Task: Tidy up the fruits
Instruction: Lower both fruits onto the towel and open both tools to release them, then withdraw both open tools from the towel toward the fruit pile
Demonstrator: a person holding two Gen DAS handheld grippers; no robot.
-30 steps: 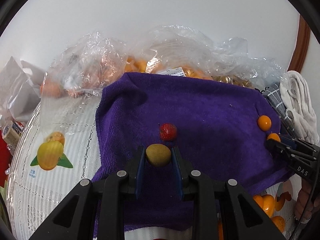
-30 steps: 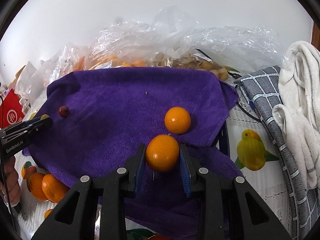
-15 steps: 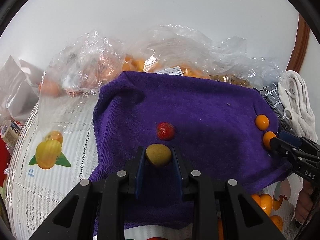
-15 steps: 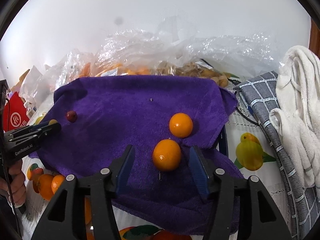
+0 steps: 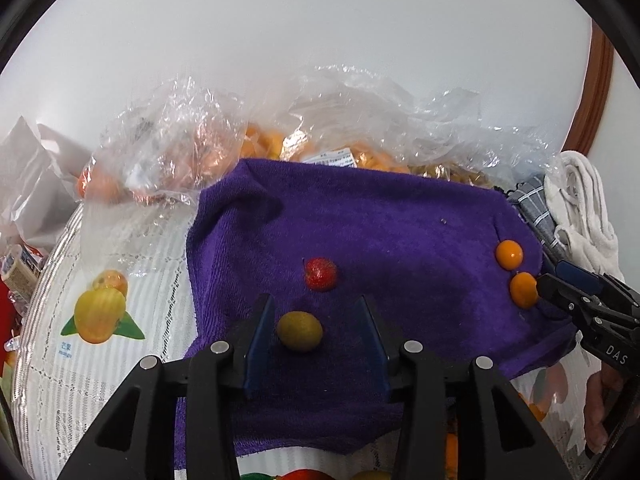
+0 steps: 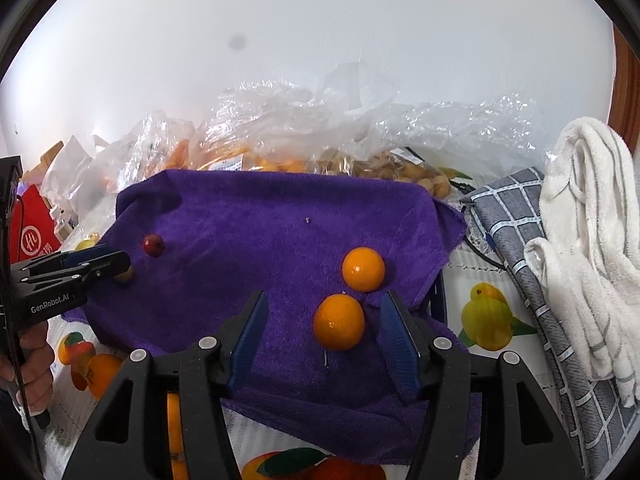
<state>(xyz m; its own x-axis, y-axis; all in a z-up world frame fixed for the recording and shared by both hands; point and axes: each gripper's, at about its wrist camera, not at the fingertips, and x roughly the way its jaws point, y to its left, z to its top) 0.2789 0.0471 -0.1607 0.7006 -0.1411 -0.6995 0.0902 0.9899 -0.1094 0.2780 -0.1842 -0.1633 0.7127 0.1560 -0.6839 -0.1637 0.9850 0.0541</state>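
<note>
Opening, your left gripper frees the yellow-green fruit; your right gripper stands spread around the orange.

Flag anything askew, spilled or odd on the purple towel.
Nothing spilled or damaged. The purple towel is rumpled, its near-right edge folded over. Four fruits lie loose on it in two pairs: two oranges on the right, a red fruit and a yellow-green fruit on the left.
</note>
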